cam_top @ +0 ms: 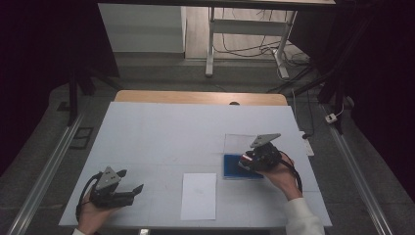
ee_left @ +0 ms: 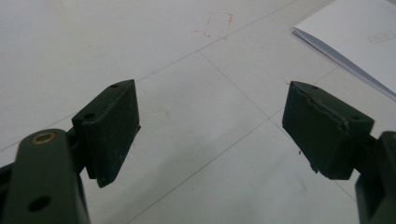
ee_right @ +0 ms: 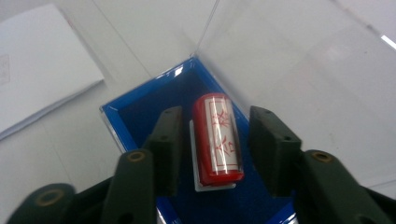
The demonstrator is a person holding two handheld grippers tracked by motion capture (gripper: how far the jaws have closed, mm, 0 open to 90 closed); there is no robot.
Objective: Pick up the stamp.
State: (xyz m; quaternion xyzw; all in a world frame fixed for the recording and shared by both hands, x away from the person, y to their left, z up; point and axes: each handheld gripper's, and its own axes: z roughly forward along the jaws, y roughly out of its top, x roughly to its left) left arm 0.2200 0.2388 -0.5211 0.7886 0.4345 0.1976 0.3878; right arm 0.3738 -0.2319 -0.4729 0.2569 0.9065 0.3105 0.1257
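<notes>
Straddling the red stamp [ee_right: 218,138] lying in the blue box [ee_right: 140,109], the right gripper [ee_right: 215,149] is not yet pinching it. Left of the box, beyond the paper [cam_top: 198,196], the left gripper [cam_top: 132,181] is resting spread wide.

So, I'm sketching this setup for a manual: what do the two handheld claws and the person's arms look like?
Both are dark, nearly black tools. The left claw and right claw each carry a grey three-cornered plate on top and trail a black cable. Seen close up, the fingers are chunky, blocky pads with small screw holes, mounted on arms with brass-coloured pivot rings. The person's right arm wears a white sleeve.
</notes>
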